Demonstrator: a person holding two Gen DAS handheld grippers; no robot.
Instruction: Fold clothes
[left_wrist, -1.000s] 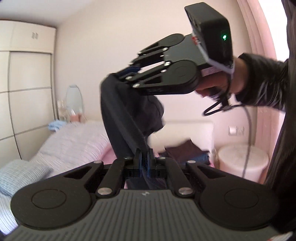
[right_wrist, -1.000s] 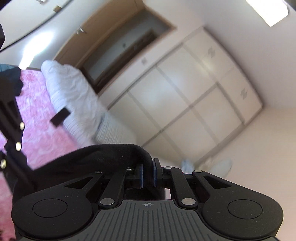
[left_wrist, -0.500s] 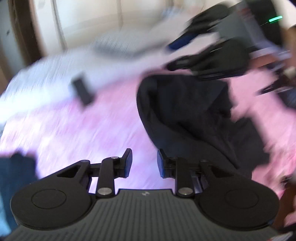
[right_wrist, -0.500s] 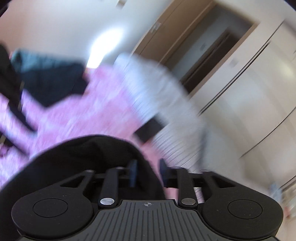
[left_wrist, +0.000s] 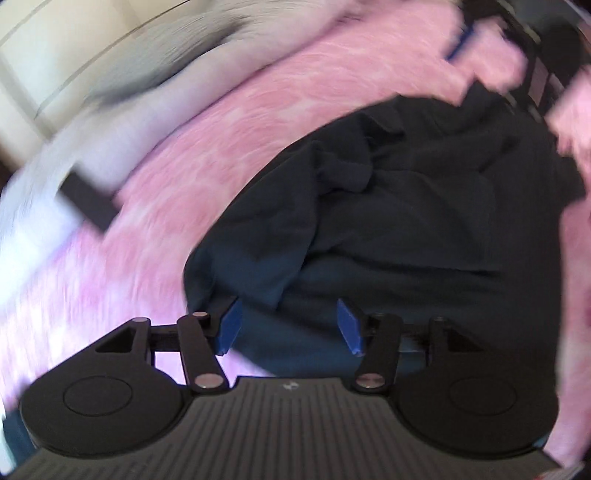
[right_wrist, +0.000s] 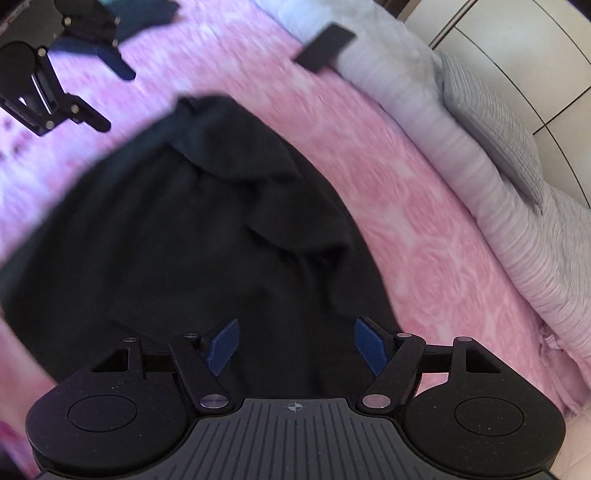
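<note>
The dark garment (right_wrist: 192, 229) lay bunched on the pink blanket (right_wrist: 399, 192), near the middle of the bed. The left gripper (left_wrist: 288, 326) and the right gripper (right_wrist: 297, 345) were both spread wide, holding nothing. A careless grab could pinch two layers and spoil the fold, but there was open blanket toward the pillow (right_wrist: 491, 122) edge.

I see a bed covered by a pink blanket (right_wrist: 406, 192) with a faint swirled pattern. Along its far edge lies a pale ribbed duvet (right_wrist: 517, 236), with a striped grey pillow (right_wrist: 495, 122) against it. Behind stand cream wardrobe doors (right_wrist: 535, 48) with thin seams. A small black flat object (right_wrist: 325, 46) lies at the blanket's edge.
</note>
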